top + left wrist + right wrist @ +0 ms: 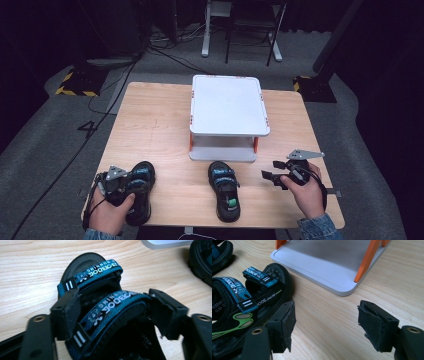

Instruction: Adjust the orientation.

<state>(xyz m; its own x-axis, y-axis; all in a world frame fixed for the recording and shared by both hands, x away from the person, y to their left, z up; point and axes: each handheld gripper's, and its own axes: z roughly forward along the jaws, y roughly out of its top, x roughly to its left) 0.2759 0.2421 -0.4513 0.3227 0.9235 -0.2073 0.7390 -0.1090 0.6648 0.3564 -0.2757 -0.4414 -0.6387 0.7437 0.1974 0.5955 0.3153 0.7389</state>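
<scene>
Two black sandals with blue printed straps lie near the table's front edge. The left sandal (141,176) (87,262) lies under my left gripper (134,181) (115,307), whose jaws clasp its rear strap (117,302) from both sides, the pads against the strap's ends. The middle sandal (224,190) (242,305), with a green patch at its heel, lies free. Just to its right my right gripper (270,169) (327,322) stands open over bare wood, nothing between its pads.
A white two-tier shelf (228,107) (324,270) with orange posts stands mid-table behind the sandals. The wooden table (155,130) has bare room at left and right. Chair legs and cables lie on the floor beyond.
</scene>
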